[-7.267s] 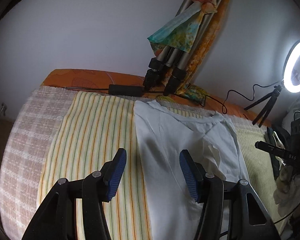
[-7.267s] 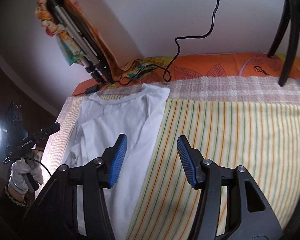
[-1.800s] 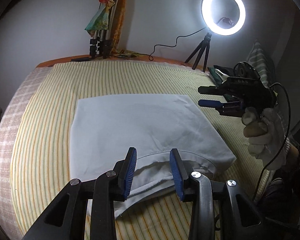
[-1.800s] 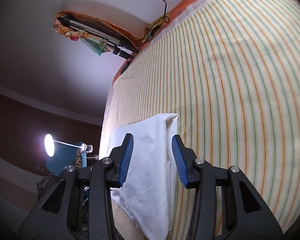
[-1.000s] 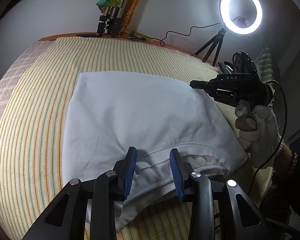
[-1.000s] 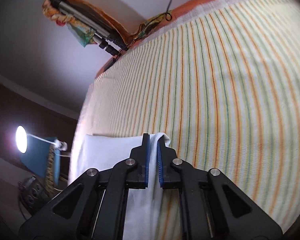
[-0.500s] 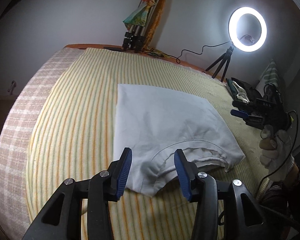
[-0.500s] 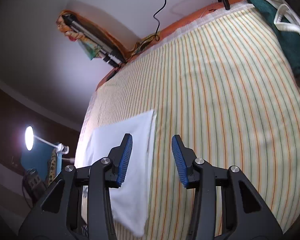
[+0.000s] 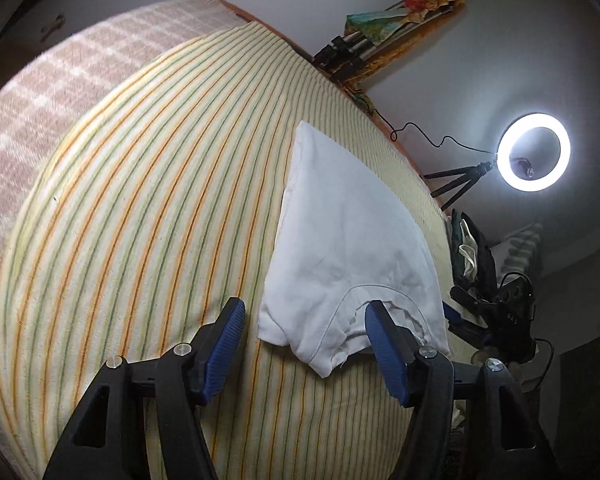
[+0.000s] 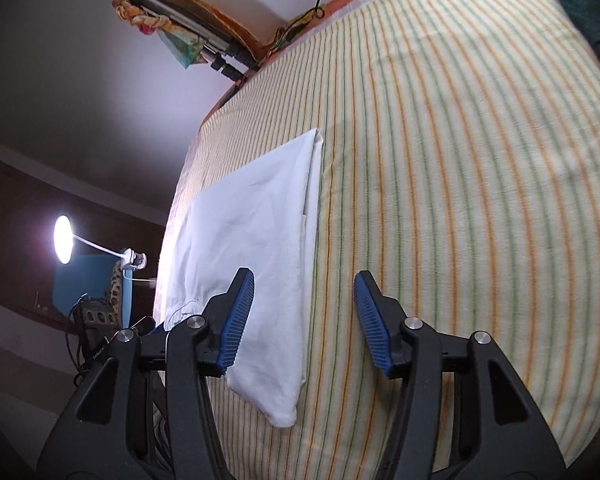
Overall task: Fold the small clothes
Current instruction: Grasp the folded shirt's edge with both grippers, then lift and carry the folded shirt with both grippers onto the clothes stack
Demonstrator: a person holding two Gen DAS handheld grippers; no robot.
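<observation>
Folded white shirt (image 9: 352,240) flat on striped bed (image 9: 139,200) (collar nearest), left gripper (image 9: 306,344) fingers spread empty, right gripper (image 10: 304,320) likewise, ring light (image 9: 534,157) at three o'clock

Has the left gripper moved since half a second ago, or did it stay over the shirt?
Yes. The left gripper has drifted left: the shirt and ring light now sit further right, and only its right finger overlaps the collar.

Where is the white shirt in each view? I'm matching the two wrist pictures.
Left wrist: white shirt right of centre, collar near the right fingertip.
Right wrist: shirt left of centre, behind the left fingertip.
Shared landmark: tripod against the wall.
</observation>
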